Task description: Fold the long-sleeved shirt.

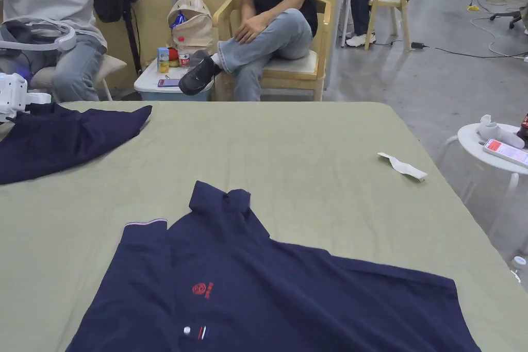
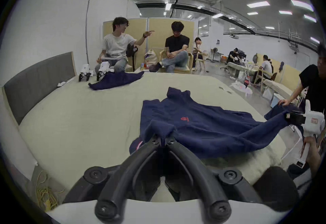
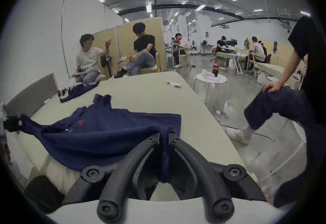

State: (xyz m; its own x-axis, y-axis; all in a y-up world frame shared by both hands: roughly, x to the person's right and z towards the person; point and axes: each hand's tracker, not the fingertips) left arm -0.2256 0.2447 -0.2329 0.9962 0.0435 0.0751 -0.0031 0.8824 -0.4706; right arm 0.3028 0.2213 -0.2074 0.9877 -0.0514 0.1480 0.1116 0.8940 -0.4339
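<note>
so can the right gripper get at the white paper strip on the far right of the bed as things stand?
Probably not yet. The right gripper is shut on the hem of the navy shirt, so it would have to let go first. The bed between shirt and paper strip lies bare, so the path itself looks free.

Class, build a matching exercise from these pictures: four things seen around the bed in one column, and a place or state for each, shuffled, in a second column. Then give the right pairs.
Things
1. navy shirt
2. second navy garment
3. paper scrap
4. left gripper

Places or states
A. lying alone near the bed's right edge
B. shut on the shirt's fabric
C. spread on the bed, collar pointing away
D. crumpled at the far left of the bed

Pairs: 1-C, 2-D, 3-A, 4-B
</note>
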